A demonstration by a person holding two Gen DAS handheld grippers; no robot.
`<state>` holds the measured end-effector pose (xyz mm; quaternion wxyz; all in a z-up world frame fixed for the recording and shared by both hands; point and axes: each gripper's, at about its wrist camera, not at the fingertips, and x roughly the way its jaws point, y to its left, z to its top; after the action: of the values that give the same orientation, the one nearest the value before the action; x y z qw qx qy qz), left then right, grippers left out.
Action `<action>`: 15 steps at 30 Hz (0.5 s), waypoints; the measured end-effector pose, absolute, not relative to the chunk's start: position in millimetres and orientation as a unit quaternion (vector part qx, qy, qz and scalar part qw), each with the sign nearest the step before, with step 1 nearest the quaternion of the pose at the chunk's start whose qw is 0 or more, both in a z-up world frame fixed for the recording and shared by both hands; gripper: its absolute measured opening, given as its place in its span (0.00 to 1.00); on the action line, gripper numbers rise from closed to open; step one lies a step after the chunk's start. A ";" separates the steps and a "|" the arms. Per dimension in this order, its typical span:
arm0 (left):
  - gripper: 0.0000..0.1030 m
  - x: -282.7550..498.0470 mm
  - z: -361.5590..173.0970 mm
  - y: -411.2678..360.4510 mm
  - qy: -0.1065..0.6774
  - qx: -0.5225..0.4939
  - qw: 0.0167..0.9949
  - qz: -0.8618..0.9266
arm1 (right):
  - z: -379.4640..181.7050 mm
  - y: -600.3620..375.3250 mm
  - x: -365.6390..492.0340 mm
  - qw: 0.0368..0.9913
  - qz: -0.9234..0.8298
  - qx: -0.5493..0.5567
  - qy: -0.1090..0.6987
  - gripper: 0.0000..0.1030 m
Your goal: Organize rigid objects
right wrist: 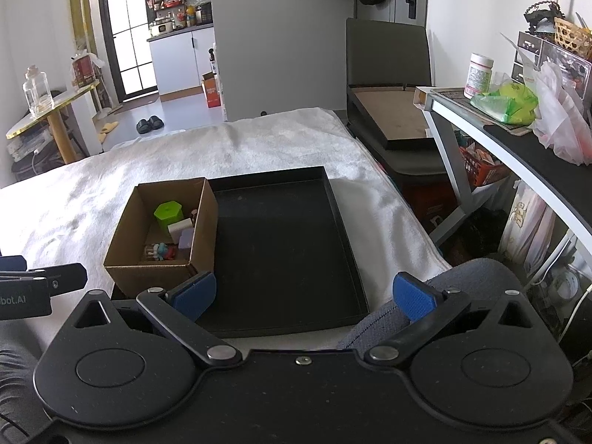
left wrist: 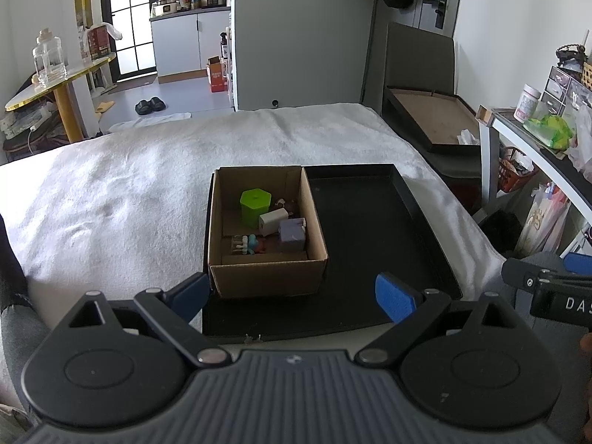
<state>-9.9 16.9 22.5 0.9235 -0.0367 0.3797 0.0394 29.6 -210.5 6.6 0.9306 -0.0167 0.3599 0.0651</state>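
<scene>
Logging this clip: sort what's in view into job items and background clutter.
Job: cardboard box; in it, green container, white block, purple cube, small figures; black tray; open left gripper, right gripper.

Clutter: glass jar, slippers, white tub.

White-towelled bed (left wrist: 129, 192); black tray (left wrist: 370, 229) on it

a white blanket (left wrist: 148, 170) covers the bed. beyond its far edge stands a grey wall (left wrist: 296, 29); left of it, a bright glass door (left wrist: 129, 18), white cabinets (left wrist: 185, 44) and a round gold-edged table (left wrist: 55, 85). a shelf (right wrist: 518, 140) stands right.
</scene>
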 end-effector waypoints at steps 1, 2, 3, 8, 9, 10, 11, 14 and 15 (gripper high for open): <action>0.93 -9.9 21.9 16.5 0.380 -0.035 0.924 0.040 | 6.6 -210.5 29.6 0.931 0.064 -0.017 0.360 1.00; 0.93 -9.8 21.6 16.6 0.380 -0.033 0.923 0.041 | 6.7 -210.8 29.8 0.931 0.063 -0.016 0.359 1.00; 0.93 -9.6 21.4 15.7 0.380 -0.032 0.923 0.041 | 6.0 -211.3 29.7 0.931 0.062 -0.015 0.360 1.00; 0.93 -10.2 20.4 15.3 0.380 -0.030 0.923 0.041 | 4.1 -213.1 31.0 0.930 0.059 -0.014 0.362 1.00; 0.93 -10.5 20.3 15.7 0.380 -0.030 0.924 0.040 | 3.9 -213.3 31.6 0.930 0.059 -0.013 0.363 1.00; 0.93 -10.0 20.4 15.3 0.381 -0.031 0.923 0.041 | 3.7 -213.2 31.6 0.930 0.059 -0.012 0.363 1.00; 0.93 -10.1 20.4 15.3 0.381 -0.031 0.923 0.041 | 3.5 -213.0 31.9 0.930 0.060 -0.012 0.363 1.00; 0.93 -10.2 20.3 15.1 0.380 -0.032 0.924 0.042 | 3.4 -213.4 31.7 0.929 0.061 -0.013 0.364 1.00; 0.93 -10.5 20.0 15.1 0.379 -0.032 0.924 0.042 | 3.4 -213.9 31.5 0.929 0.061 -0.013 0.364 1.00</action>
<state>-10.5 15.1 20.0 0.9238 -0.0315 0.3792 0.0416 31.5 -213.9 3.4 0.9294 -0.0128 0.3637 0.0612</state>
